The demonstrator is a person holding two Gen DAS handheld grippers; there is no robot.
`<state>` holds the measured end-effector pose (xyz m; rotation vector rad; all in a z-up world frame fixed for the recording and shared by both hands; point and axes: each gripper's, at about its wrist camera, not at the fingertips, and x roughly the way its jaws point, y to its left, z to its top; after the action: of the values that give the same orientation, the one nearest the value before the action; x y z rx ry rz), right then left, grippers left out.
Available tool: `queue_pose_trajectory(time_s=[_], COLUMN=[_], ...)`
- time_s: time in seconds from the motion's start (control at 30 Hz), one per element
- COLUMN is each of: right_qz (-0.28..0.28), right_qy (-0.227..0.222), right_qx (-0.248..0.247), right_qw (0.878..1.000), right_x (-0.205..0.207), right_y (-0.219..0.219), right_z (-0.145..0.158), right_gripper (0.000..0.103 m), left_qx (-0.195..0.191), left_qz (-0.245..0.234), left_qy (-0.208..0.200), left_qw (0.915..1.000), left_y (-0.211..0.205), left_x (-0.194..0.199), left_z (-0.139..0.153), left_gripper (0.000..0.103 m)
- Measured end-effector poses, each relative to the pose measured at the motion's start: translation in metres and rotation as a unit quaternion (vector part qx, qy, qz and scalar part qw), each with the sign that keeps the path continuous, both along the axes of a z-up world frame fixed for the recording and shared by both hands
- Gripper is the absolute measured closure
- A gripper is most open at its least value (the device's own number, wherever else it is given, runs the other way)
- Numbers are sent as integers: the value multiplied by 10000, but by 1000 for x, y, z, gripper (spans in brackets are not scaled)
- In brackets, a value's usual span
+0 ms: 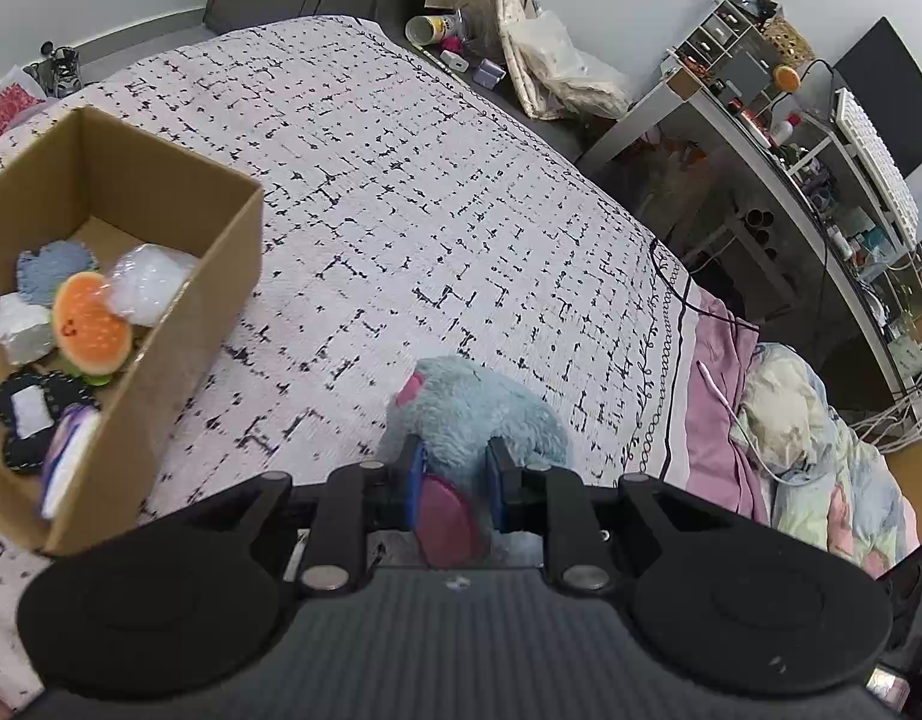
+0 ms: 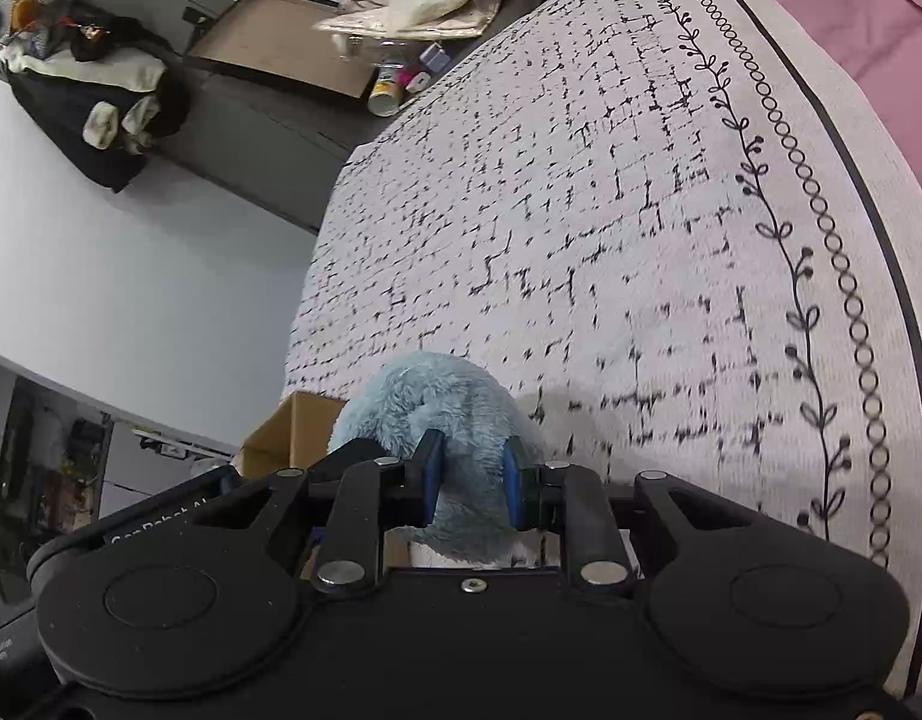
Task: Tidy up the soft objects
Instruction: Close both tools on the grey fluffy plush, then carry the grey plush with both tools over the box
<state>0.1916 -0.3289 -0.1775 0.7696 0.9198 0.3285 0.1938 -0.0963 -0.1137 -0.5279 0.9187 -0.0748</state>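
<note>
A fluffy light-blue plush toy [image 1: 478, 414] with pink patches is held over the patterned bedspread [image 1: 401, 192]. My left gripper [image 1: 458, 471] is shut on it near a pink part. My right gripper [image 2: 472, 483] is shut on the same blue plush toy [image 2: 431, 402] from another side. A brown cardboard box [image 1: 179, 312] stands on the bed at the left of the left wrist view. It holds several soft items, among them an orange burger-shaped plush [image 1: 89, 324], a blue knitted piece [image 1: 50, 270] and clear bagged stuffing [image 1: 149, 288]. The box's corner [image 2: 281, 438] shows behind the toy in the right wrist view.
A cluttered desk with shelves and a monitor [image 1: 820, 138] stands to the right of the bed. A purple sheet [image 1: 718, 414] and a bundled quilt [image 1: 820, 438] lie at the bed's right edge. Bottles and bags [image 1: 508, 42] sit at the far bedside. Dark clothes [image 2: 95, 96] hang by the wall.
</note>
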Motion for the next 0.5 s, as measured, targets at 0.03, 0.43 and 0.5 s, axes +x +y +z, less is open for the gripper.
queue_pose_trajectory(time_s=[0.03, 0.43, 0.5], right_qz=[5, -43, -36], right_qy=[-20, -366, -419], right_qx=[4, -65, -70], right_qw=[10000, 9993, 9991], right_x=[-2, -39, -43], right_y=[1, 9, 11], right_z=[1, 24, 28], right_gripper=[82, 82, 82], left_qx=[2, 7, 3], left_qz=[-7, -127, -131], left_qy=[-13, -243, -301], left_qw=[10000, 9996, 9995], left_y=[1, 9, 12], left_x=[-3, -37, -42], left_z=[1, 21, 25], left_gripper=[83, 83, 83])
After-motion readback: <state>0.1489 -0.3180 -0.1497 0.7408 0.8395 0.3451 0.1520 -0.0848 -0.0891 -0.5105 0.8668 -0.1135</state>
